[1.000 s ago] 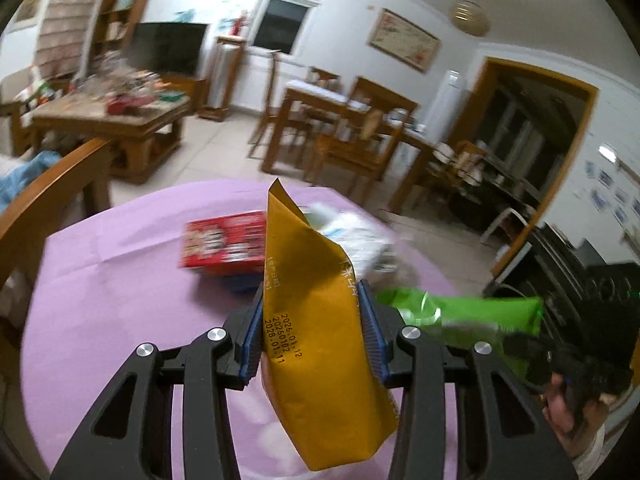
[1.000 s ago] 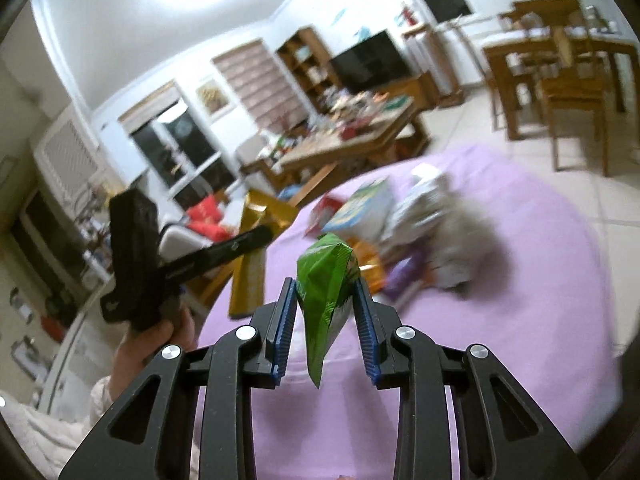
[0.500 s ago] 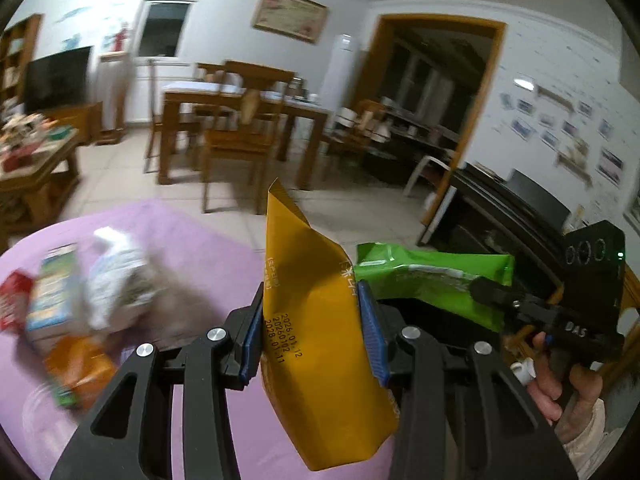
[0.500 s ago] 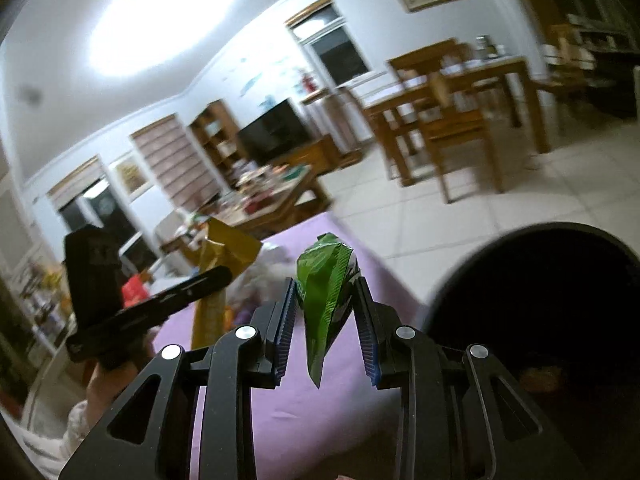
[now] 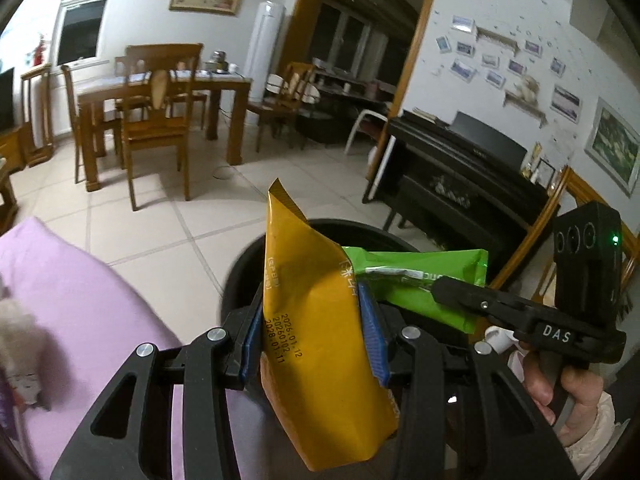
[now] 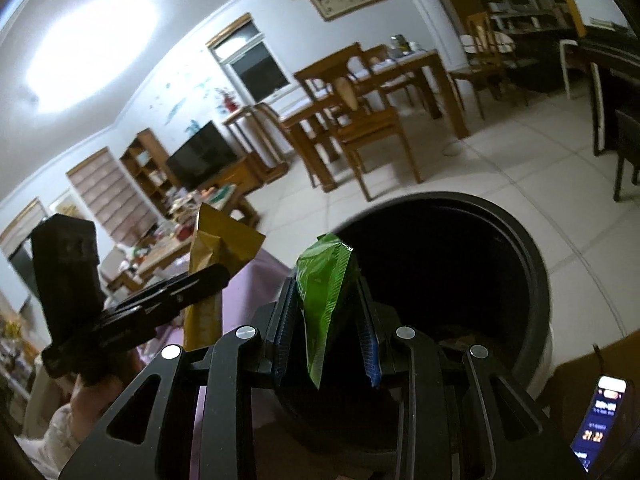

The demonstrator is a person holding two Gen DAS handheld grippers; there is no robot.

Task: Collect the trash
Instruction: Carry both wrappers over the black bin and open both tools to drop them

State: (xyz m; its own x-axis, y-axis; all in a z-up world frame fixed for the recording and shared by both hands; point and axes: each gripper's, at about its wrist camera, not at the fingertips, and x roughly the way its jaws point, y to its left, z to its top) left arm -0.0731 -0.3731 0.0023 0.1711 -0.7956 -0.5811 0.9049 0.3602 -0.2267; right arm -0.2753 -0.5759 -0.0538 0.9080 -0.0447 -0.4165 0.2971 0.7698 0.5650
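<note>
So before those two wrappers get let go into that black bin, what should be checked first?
1. Left gripper grips the yellow wrapper: ok.
2. Right gripper grips the green wrapper: ok.
3. Black bin mouth open: ok.
4. Green wrapper over the bin opening: ok, seemingly near the rim.
5. Yellow wrapper over the opening: cannot tell; it sits by the near rim beside the purple tablecloth.
6. Room left inside the bin: cannot tell, too dark.
</note>
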